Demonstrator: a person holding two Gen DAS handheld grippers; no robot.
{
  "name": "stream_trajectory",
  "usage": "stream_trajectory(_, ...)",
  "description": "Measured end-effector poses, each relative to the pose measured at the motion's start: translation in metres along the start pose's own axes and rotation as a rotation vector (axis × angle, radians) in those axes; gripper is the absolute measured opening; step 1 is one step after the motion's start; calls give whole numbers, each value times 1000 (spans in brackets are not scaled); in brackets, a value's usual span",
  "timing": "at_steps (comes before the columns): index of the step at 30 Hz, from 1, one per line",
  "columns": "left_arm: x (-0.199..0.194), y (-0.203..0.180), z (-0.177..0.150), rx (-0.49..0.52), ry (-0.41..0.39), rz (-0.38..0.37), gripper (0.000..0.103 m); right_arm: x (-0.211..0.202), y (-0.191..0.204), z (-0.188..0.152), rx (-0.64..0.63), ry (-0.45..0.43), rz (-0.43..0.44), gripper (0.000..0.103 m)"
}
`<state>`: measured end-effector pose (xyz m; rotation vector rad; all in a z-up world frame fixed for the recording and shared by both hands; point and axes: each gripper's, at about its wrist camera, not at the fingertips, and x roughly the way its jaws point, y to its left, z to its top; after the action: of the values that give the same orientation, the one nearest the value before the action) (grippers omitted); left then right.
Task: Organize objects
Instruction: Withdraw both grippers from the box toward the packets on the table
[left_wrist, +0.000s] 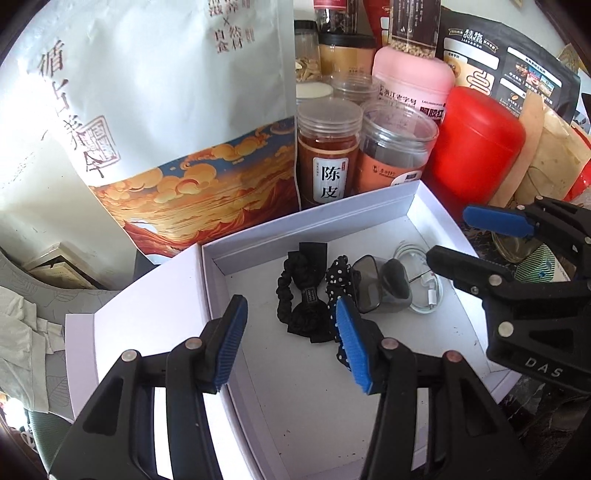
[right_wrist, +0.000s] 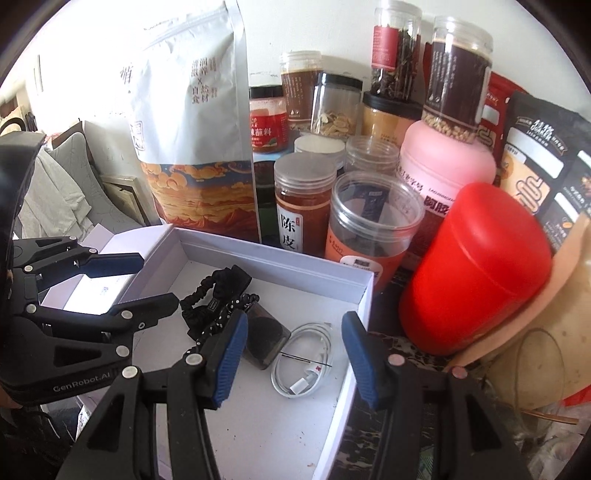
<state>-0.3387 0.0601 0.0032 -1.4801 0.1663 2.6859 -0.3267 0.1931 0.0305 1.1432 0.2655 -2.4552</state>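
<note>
Scrunchies (left_wrist: 306, 295) below left gripper (left_wrist: 291, 334)

Left claw (left_wrist: 291, 332) and right claw (right_wrist: 295, 347) gape empty.

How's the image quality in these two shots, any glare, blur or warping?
Left wrist view: the white pouch is washed out at upper left, and the white box edges bow from fisheye warping. Right wrist view: dark vignette in the corners, evenly lit, and the red canister is sharp with a soft highlight.

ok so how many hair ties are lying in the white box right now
2. A plain black scrunchie with a bow lies toward the box's back-left; a black polka-dot one lies beside it, touching, partly hidden behind a gripper finger. More could be hidden.
</note>
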Motion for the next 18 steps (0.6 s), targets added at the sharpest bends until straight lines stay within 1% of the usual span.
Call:
stream_trajectory(1, 0, 19, -5, -4, -6, -5, 48, -5, 0, 0, -1, -4, -4, 54)
stream_trajectory(2, 1, 29, -4, -8, -9, -8, 48, -9, 0, 0, -3, -8, -9, 54)
stream_trajectory(3, -2, 31, -4, -3, -14, -14, 48, -14, 1, 0, -6, -13, -15, 54)
stream_trajectory(5, -12, 28, -7, -7, -17, -13, 48, -23, 3, 0, -15, -24, -21, 54)
stream_trajectory(8, -14, 23, -7, -6, -29, -11, 48, -37, 6, 0, -25, -42, -30, 54)
stream_trajectory(14, -50, 27, -12, -17, -65, 2, 48, -63, 18, 1, -53, -76, -29, 54)
stream_trajectory(18, -71, 26, -16, -18, -85, 19, 51, -82, 27, -2, -68, -97, -24, 54)
